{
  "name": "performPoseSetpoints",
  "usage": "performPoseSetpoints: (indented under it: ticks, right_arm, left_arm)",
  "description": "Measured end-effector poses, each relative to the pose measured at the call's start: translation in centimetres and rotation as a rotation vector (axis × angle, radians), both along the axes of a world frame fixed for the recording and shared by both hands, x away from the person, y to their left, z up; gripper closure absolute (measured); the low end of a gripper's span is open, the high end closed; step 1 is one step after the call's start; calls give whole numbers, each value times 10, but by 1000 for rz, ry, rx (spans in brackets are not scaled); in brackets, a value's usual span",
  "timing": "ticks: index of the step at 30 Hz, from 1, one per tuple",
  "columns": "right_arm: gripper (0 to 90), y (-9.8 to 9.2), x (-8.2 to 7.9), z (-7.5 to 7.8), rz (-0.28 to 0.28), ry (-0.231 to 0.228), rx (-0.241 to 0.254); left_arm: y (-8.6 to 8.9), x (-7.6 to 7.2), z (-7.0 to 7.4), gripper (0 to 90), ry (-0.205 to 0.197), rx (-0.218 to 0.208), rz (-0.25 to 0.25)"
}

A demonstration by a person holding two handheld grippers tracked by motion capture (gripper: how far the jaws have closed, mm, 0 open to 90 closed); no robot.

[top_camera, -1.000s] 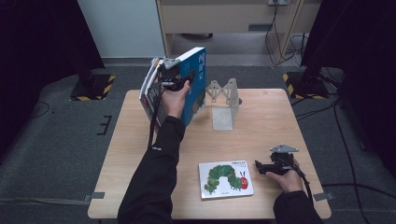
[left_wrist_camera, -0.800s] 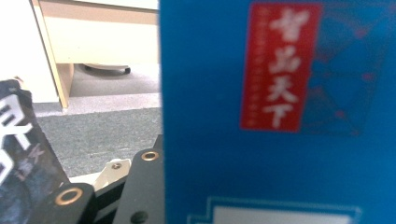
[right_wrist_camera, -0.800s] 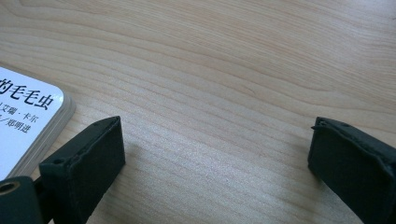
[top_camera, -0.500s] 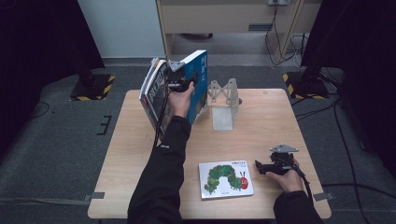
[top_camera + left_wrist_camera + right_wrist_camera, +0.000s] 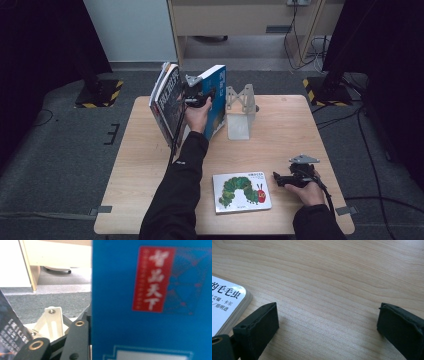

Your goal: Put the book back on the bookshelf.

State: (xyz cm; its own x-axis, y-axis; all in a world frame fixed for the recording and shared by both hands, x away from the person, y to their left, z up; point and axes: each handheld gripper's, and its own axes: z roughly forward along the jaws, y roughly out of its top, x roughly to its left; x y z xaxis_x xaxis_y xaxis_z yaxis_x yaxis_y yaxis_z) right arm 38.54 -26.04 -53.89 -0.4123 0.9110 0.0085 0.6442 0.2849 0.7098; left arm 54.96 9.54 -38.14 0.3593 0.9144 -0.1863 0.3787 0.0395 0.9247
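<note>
High view: my left gripper (image 5: pixel 200 95) pinching tall blue hardcover book (image 5: pixel 216 100), upright just left of white metal bookend (image 5: pixel 240 112); dark-covered book (image 5: pixel 167 102) leaning at its far side may topple if jostled; my right gripper (image 5: pixel 285 178) spread, idle

A caterpillar picture book (image 5: pixel 242 191) lies flat near the table's (image 5: pixel 280 150) front edge.

A light wooden table (image 5: pixel 280 135) is set on grey carpet (image 5: pixel 65 145). A pale wooden cabinet (image 5: pixel 240 20) stands behind it. Black curtains (image 5: pixel 45 40) and yellow-black striped stand bases (image 5: pixel 100 95) are placed alongside.
</note>
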Motion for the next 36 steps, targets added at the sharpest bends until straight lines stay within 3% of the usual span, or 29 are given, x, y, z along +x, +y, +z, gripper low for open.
performPoseSetpoints:
  ticks: [4, 8, 12, 22, 26, 36]
  right_arm:
    - [41, 0, 0, 0, 0, 0, 0]
    - [41, 0, 0, 0, -2, 0, 0]
    - [41, 0, 0, 0, -3, 0, 0]
    - [41, 1, -1, 0, -7, 0, 0]
    - [41, 1, -1, 0, -8, 0, 0]
    - [40, 1, -1, 0, -8, 0, 0]
  left_arm:
    - [-4, -4, -6, 601, -16, 20, -8]
    - [-4, -7, -7, 599, -24, 11, -11]
    - [-6, -13, -9, 595, -38, 40, -20]
    - [-5, -35, -16, 583, -56, 39, -6]
    - [-8, -45, -17, 582, -61, 60, -13]
    - [3, -64, -27, 581, -75, 85, -34]
